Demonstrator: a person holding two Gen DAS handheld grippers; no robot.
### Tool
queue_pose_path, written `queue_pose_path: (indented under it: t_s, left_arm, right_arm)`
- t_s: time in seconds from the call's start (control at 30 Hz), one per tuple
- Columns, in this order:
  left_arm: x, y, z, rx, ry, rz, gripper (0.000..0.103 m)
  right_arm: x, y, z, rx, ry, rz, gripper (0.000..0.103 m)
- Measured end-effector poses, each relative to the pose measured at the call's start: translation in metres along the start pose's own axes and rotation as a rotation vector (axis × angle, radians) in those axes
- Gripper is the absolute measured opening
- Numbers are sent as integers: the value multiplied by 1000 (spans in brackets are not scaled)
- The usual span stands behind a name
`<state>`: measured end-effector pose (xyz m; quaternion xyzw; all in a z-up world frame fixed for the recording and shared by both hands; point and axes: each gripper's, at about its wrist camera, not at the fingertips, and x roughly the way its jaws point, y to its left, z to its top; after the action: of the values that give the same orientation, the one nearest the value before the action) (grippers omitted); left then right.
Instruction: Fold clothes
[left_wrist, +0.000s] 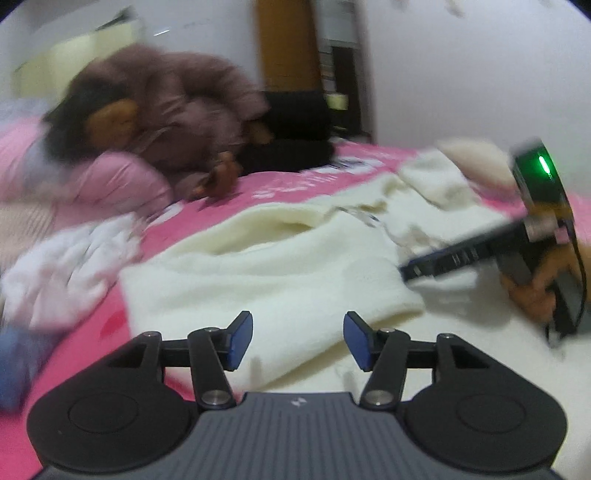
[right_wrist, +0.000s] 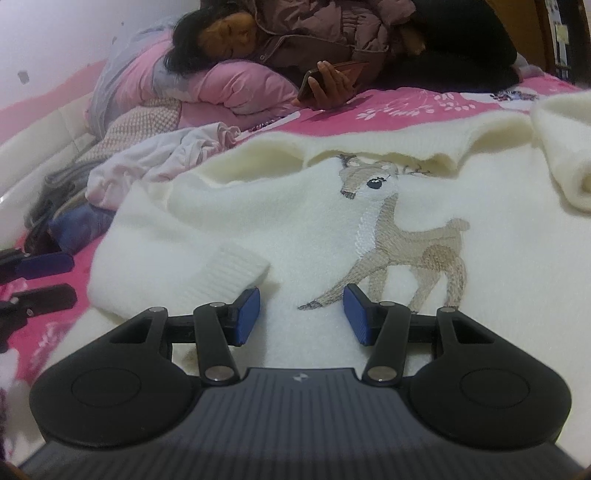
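Sweater (right_wrist: 280, 221) sleeve cut off right

fuzzy cream knit sweater (right_wrist: 295, 221) with stitched deer (right_wrist: 399, 240); ribbed cuff (right_wrist: 236, 273); matt black plastic gripper (right_wrist: 301, 314), blue pads (right_wrist: 247, 314); smooth pink cloth bedsheet (right_wrist: 369, 110).

left: crumpled laundry (right_wrist: 162, 162) | far: lying person (right_wrist: 332, 40) | near: flat sweater (right_wrist: 314, 229)

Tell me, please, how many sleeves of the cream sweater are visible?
2: one sleeve is folded across the cream sweater with its ribbed cuff beside the right gripper; the other sleeve lies at the far right.
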<state>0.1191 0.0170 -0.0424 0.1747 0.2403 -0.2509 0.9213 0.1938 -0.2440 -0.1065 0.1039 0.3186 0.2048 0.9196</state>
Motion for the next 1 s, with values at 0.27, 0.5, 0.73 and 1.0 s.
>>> queue_pose_path:
  t_s: [0.27, 0.5, 0.73, 1.0]
  left_arm:
    - [52, -41, 0, 250, 82, 33, 58]
    - [59, -21, 17, 130, 24, 151, 10]
    - [-46, 120, 39, -366, -265, 645, 10]
    - [-90, 280, -66, -997, -231, 783, 10]
  right_arm:
    - [-1, -8, -1, 53, -12, 37, 50]
    - [-2, -14, -1, 98, -22, 68, 50]
    - [-1, -16, -1, 102, -23, 71, 50]
    - [-1, -16, -1, 98, -21, 67, 50]
